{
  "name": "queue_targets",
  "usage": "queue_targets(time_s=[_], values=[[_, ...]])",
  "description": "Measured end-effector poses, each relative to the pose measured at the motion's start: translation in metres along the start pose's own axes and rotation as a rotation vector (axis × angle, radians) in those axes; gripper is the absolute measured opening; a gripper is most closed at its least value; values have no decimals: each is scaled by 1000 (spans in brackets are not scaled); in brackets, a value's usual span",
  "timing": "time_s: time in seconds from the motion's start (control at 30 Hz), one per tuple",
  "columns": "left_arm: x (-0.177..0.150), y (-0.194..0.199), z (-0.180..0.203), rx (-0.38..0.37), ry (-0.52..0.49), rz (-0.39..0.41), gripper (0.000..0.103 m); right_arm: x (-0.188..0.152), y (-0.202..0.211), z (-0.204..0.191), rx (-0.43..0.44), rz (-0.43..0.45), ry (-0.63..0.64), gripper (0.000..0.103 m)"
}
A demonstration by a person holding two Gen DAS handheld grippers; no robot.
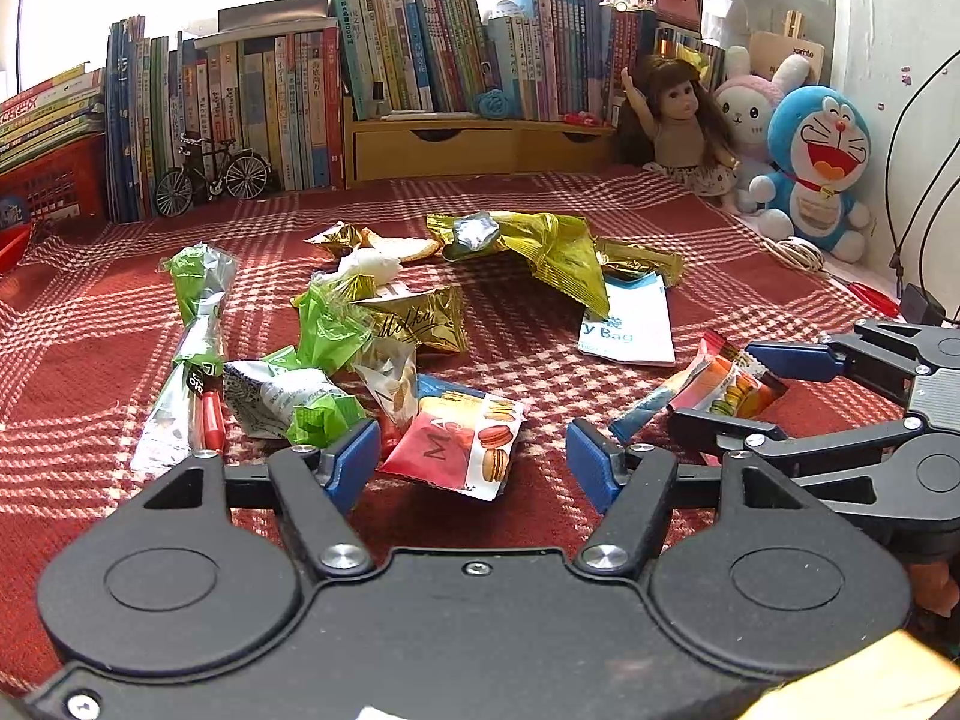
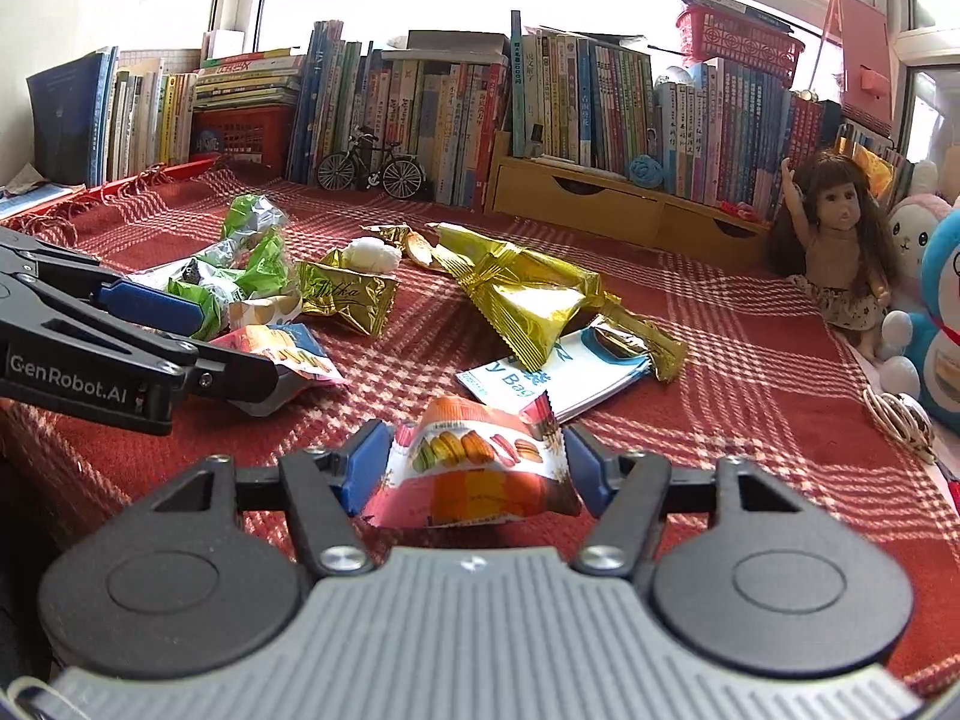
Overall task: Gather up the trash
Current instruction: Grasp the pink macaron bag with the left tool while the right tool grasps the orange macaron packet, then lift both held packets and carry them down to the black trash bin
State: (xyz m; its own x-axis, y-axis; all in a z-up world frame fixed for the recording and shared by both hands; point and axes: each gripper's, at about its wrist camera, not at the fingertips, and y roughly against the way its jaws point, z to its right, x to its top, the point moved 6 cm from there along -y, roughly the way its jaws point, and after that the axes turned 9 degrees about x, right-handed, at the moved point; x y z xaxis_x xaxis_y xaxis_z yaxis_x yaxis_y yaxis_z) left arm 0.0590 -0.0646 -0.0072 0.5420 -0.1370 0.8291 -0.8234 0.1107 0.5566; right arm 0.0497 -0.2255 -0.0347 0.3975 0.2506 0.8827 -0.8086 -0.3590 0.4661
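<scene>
Snack wrappers lie scattered on a red checked cloth [image 1: 690, 228]. My left gripper [image 1: 473, 463] is open around a red macaron wrapper [image 1: 456, 450]; the left pad is at its edge and the right pad stands clear of it. In the right wrist view the left gripper [image 2: 237, 348] reaches in from the left over that red wrapper [image 2: 288, 354]. My right gripper [image 2: 475, 471] is shut on a second macaron packet [image 2: 474, 468], both blue pads pressing its sides. The left wrist view shows the right gripper [image 1: 714, 387] and its packet [image 1: 729, 390] tilted at the right.
Green wrappers [image 1: 327, 324], a gold Milka wrapper [image 1: 420, 318], a large yellow-gold wrapper [image 1: 552, 252] and a white-blue bag [image 1: 636, 324] lie further back. Books, a model bicycle [image 1: 210, 174], a wooden drawer unit [image 1: 480, 144], a doll [image 1: 678, 120] and plush toys [image 1: 816, 162] line the far edge.
</scene>
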Motion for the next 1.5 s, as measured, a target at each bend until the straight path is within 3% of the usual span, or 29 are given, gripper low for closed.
queue_targets(time_s=[0.2,0.3,0.33,0.47,0.73,1.03,1.5], values=[[-4,-19,8,-7,-13,-10,70,-15,-2,7,-8,-27,-34,78],[-7,-23,12,-7,-8,-26,61,-21,-7,7,-12,-48,-41,78],[-7,-22,12,-6,-4,-24,49,-22,-7,7,-8,-51,-48,77],[-6,-12,12,2,4,-3,46,-22,-5,10,13,-40,-96,71],[-2,18,12,-19,9,45,46,-18,2,7,20,-24,-106,68],[-11,51,1,-48,8,35,46,-15,24,-8,67,-13,-86,68],[-54,89,-8,-75,-55,-43,46,-41,51,-42,202,-144,-9,68]])
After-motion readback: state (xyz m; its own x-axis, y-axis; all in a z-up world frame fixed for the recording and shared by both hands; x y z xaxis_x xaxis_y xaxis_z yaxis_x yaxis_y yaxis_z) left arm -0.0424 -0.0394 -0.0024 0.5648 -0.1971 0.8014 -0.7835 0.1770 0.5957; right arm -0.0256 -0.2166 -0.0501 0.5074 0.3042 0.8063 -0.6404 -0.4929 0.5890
